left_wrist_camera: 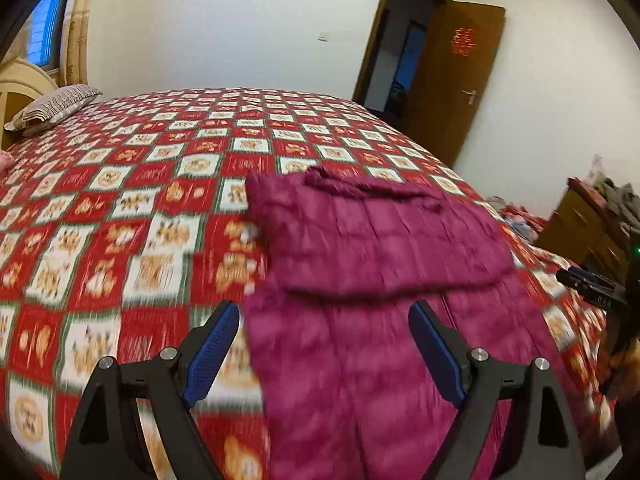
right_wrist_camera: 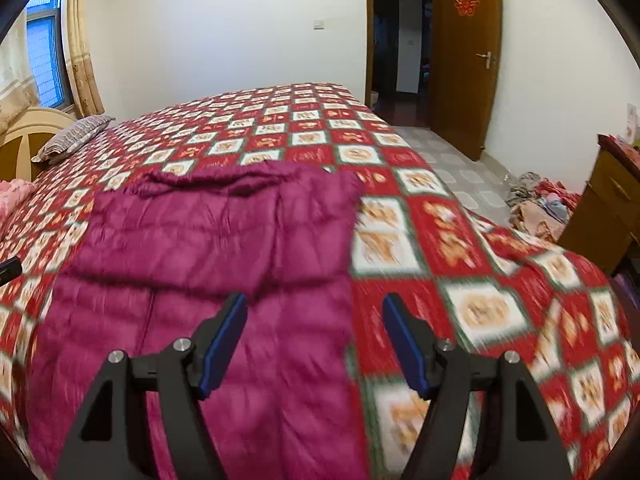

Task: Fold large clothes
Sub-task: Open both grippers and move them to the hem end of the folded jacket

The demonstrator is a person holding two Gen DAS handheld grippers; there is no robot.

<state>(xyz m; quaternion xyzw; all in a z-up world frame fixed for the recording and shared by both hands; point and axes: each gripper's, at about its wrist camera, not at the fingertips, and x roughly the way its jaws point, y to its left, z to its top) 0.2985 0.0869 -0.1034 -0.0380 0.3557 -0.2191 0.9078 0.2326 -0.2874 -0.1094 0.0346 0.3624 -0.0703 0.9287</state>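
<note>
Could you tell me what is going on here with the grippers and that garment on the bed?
A person with a gripper in each hand is folding a magenta padded jacket on a bed with a red patterned cover. One part of the jacket already lies doubled over the rest. The left gripper and the right gripper are both open above it, holding nothing.

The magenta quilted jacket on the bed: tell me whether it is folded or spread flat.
Partly folded. The magenta quilted jacket has its far part doubled back over the near part, leaving a raised edge across it.
</note>
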